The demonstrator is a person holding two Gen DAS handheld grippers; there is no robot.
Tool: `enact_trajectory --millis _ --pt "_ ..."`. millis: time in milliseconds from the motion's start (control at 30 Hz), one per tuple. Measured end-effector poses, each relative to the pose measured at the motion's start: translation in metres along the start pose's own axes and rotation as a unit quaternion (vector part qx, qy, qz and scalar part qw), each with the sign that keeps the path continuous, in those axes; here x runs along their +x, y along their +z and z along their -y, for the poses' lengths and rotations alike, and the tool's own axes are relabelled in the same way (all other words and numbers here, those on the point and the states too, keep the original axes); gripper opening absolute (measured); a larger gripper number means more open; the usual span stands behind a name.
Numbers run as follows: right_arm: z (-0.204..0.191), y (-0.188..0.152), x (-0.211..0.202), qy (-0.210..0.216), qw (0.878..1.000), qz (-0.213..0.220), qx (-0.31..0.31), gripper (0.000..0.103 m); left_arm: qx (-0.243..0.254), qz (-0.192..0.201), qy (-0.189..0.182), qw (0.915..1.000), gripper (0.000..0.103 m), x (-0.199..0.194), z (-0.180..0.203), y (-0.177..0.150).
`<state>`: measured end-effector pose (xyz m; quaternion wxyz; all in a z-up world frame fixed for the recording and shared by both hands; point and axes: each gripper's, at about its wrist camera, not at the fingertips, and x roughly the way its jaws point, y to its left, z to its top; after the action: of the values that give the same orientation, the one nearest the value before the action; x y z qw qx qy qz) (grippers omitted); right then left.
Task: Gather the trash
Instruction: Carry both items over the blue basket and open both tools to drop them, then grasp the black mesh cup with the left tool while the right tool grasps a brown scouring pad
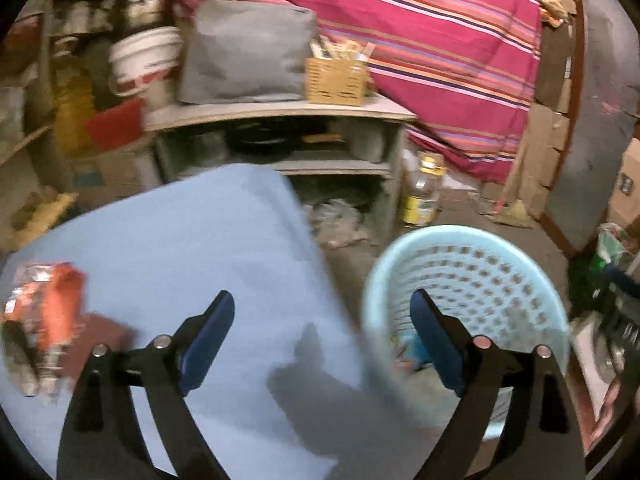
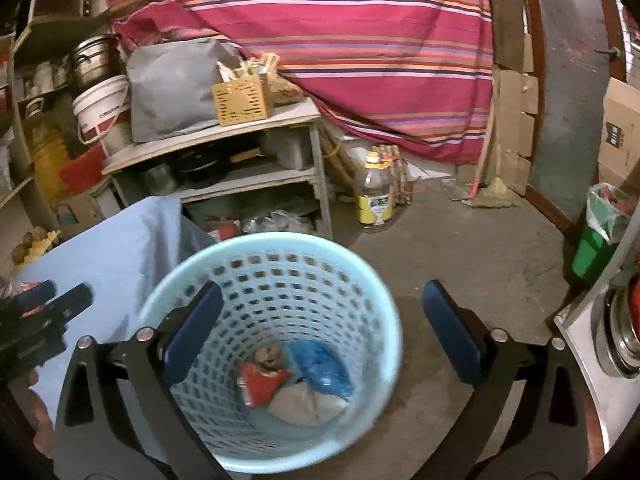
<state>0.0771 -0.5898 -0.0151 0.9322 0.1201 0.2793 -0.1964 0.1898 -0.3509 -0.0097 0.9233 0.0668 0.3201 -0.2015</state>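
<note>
With both jaws wide and empty, your right hand-held gripper [image 2: 322, 336] hovers over the pale blue perforated plastic bin [image 2: 276, 248] holding wrappers, so swing your left hand-held gripper [image 1: 322, 340] toward the crumpled orange wrapper [image 1: 48, 312] on the blue-covered counter [image 1: 180, 248].

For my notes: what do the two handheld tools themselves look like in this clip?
Both match. The left tool and right tool each have two curved matte-black arms ending in flat dark-blue rectangular pads, joined with small round silver fasteners. No cables, markings or sleeves are visible in either wrist view.
</note>
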Motion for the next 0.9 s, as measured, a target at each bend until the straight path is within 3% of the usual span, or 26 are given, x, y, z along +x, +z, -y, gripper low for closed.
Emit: enact_trajectory --millis 267,467,567,733,900 --pt "-0.079 -0.010 0.001 0.033 0.999 -0.011 -0.040 0.099 -0.039 0.013 0.090 0.9951 0.097 -0.045 -0.135 -0.028" --pt "-0.147 -0.024 0.003 0.051 0.995 -0.025 -0.077 0.099 -0.084 0.006 0.159 0.9838 0.097 -0.062 -0.235 -0.049" --pt "-0.176 -0.027 0.003 0.050 0.994 -0.023 -0.093 0.099 -0.123 -0.006 0.166 0.9784 0.098 -0.063 -0.274 -0.058" --pt "-0.221 -0.029 0.005 0.069 0.993 -0.022 -0.090 0.099 -0.149 -0.054 0.184 0.9701 0.098 -0.042 -0.312 -0.073" --pt "-0.269 -0.039 0.015 0.083 0.988 -0.044 -0.122 0.099 -0.190 -0.099 0.150 0.9653 0.098 -0.020 -0.337 -0.088"
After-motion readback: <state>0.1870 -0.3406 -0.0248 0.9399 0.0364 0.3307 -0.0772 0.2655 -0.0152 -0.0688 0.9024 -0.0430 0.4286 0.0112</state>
